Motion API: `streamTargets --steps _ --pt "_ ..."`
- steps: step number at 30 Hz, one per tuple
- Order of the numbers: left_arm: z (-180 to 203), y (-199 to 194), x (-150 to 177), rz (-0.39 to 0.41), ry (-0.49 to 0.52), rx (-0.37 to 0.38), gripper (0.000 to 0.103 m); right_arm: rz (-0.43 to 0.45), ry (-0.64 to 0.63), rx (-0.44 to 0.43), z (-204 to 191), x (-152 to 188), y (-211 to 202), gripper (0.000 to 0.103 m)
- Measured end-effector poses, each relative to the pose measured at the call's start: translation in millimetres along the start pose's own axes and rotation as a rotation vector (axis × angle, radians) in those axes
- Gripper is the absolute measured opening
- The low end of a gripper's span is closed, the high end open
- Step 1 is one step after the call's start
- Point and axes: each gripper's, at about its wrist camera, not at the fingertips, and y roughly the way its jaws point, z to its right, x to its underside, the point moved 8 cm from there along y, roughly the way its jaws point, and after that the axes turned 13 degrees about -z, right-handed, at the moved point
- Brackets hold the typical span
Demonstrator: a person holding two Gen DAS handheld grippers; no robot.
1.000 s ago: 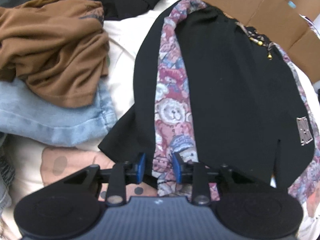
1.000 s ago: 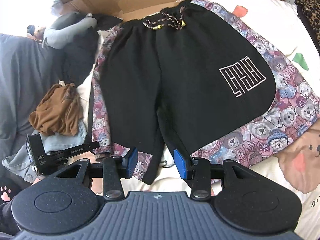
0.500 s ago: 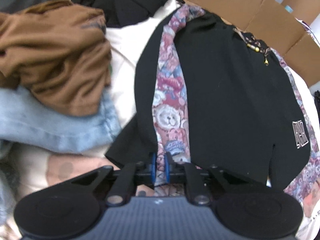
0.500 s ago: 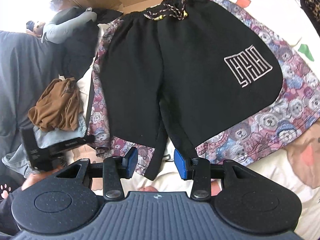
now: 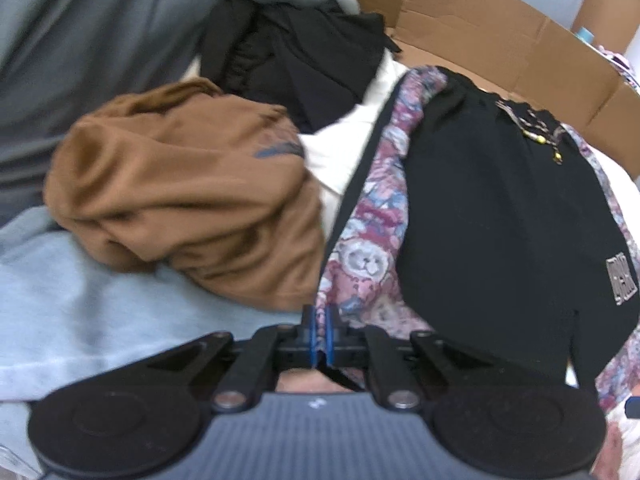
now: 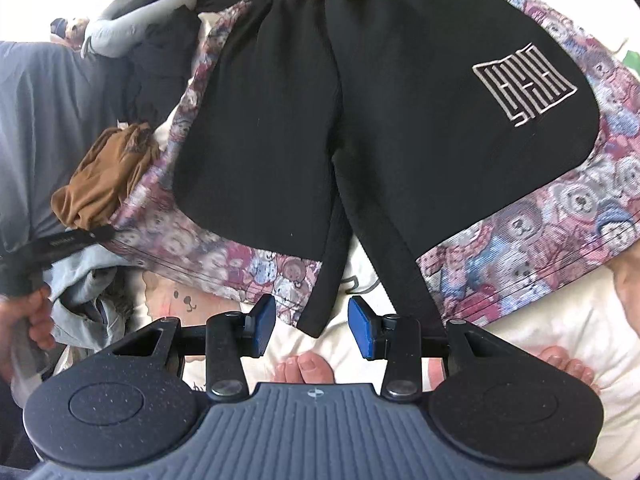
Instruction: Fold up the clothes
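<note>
Black shorts (image 6: 304, 120) with teddy-bear print side panels and a white maze logo (image 6: 524, 84) lie flat on a cream bed cover. My left gripper (image 5: 319, 334) is shut on the hem of the bear-print panel (image 5: 360, 264) at the shorts' left leg and lifts it. In the right wrist view that same left gripper (image 6: 60, 246) shows at the far left, held by a hand. My right gripper (image 6: 312, 326) stands open just above the inner hem of the left leg (image 6: 320, 320), its pads touching nothing.
A crumpled brown garment (image 5: 180, 196) lies on light blue denim (image 5: 80, 312) left of the shorts, with black clothes (image 5: 296, 60) and grey fabric (image 5: 80, 52) behind. A cardboard box (image 5: 480, 40) borders the far side. Bare toes (image 6: 308, 368) rest under my right gripper.
My left gripper went from open to shut on the bear-print hem and rose with it, pulling the panel up. My right gripper sank closer to the shorts' inner hems, still open.
</note>
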Motion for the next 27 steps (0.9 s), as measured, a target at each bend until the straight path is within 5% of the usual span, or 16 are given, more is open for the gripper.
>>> streamTargets --steps 10,27 --pt "-23.8 21.9 -2.6 -0.04 0.024 -0.051 0.005 -0.016 0.032 -0.059 8.5 2.8 43.0 0.047" --pt "-30.2 32.7 -4.5 -0.064 0.045 -0.033 0.005 -0.013 0.069 -0.154 5.3 -27.9 112.6 0.047"
